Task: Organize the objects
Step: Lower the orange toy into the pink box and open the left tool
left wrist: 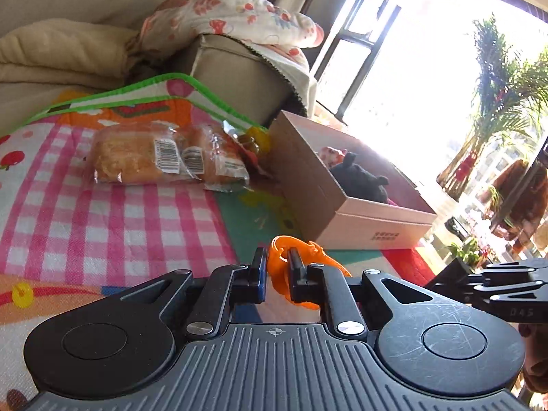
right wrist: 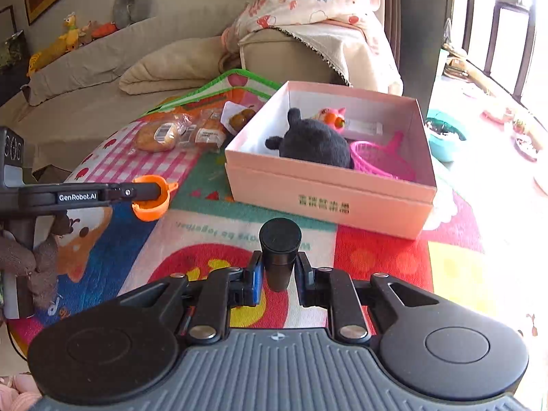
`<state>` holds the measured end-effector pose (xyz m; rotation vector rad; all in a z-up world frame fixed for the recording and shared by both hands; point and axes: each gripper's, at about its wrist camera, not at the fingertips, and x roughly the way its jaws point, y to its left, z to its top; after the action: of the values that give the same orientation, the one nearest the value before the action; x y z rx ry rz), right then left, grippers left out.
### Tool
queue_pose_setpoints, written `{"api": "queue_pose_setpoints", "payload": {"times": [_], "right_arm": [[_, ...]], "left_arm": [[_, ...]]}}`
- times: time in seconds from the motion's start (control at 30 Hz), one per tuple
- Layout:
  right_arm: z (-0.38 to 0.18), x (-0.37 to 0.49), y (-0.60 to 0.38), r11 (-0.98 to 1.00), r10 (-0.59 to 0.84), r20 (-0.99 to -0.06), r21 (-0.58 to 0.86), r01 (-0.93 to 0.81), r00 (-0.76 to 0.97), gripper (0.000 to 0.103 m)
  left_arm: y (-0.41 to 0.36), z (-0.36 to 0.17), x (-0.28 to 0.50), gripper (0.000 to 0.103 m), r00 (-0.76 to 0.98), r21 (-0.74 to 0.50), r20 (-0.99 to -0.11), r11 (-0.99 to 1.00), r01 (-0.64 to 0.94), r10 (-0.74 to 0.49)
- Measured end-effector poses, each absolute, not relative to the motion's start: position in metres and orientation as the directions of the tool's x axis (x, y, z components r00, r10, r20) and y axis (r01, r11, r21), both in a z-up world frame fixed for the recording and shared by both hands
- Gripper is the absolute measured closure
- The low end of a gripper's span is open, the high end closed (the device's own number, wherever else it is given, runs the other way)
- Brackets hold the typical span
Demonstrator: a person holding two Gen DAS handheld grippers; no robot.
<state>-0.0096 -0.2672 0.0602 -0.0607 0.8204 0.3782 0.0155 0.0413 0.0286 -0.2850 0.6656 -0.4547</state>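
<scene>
My left gripper is shut on a small orange plastic cup, held above the play mat; it also shows in the right wrist view at the left. My right gripper is shut on a black cylinder, held above the mat in front of the pink box. The open box holds a black plush toy, a small orange-pink toy and a pink strainer. The right gripper shows at the right edge of the left wrist view; it is edge-on and its jaws are hidden.
Wrapped bread buns lie on the colourful mat left of the box. A beige sofa with a floral blanket stands behind. A teal bowl sits right of the box. Windows and a potted plant are to the right.
</scene>
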Motion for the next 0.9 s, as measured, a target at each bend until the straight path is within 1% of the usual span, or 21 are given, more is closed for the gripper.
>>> {"api": "queue_pose_setpoints", "payload": {"times": [0.13,0.33,0.37,0.47,0.5,0.7,0.9], "right_arm": [[0.054,-0.024,-0.278,0.931,0.322,-0.689,0.107,-0.349,0.649,0.084],[0.06,-0.036,-0.286,0.932,0.343,-0.625,0.133,-0.336,0.702,0.084],[0.06,-0.037,-0.288,0.933,0.344,-0.62,0.138,-0.334,0.705,0.084],[0.059,-0.037,-0.294,0.939,0.333,-0.611,0.143,-0.314,0.718,0.084],[0.058,-0.036,-0.296,0.942,0.326,-0.612,0.145,-0.303,0.72,0.084],[0.05,-0.03,-0.309,0.95,0.307,-0.622,0.16,-0.267,0.72,0.084],[0.048,-0.021,-0.311,0.952,0.304,-0.631,0.172,-0.254,0.714,0.084]], "left_arm": [[0.014,0.059,0.013,0.088,0.697,-0.367,-0.492,0.85,0.377,-0.522],[-0.036,0.103,0.039,0.088,0.744,-0.259,-0.424,0.857,0.446,-0.516],[-0.044,0.111,0.048,0.088,0.758,-0.257,-0.401,0.857,0.446,-0.514],[-0.058,0.124,0.07,0.088,0.78,-0.308,-0.315,0.836,0.455,-0.541],[-0.063,0.127,0.078,0.087,0.776,-0.32,-0.302,0.825,0.465,-0.554],[-0.078,0.123,0.089,0.086,0.802,-0.293,-0.29,0.846,0.445,-0.522],[-0.053,0.09,0.078,0.086,0.783,-0.331,-0.368,0.857,0.395,-0.502]]}}
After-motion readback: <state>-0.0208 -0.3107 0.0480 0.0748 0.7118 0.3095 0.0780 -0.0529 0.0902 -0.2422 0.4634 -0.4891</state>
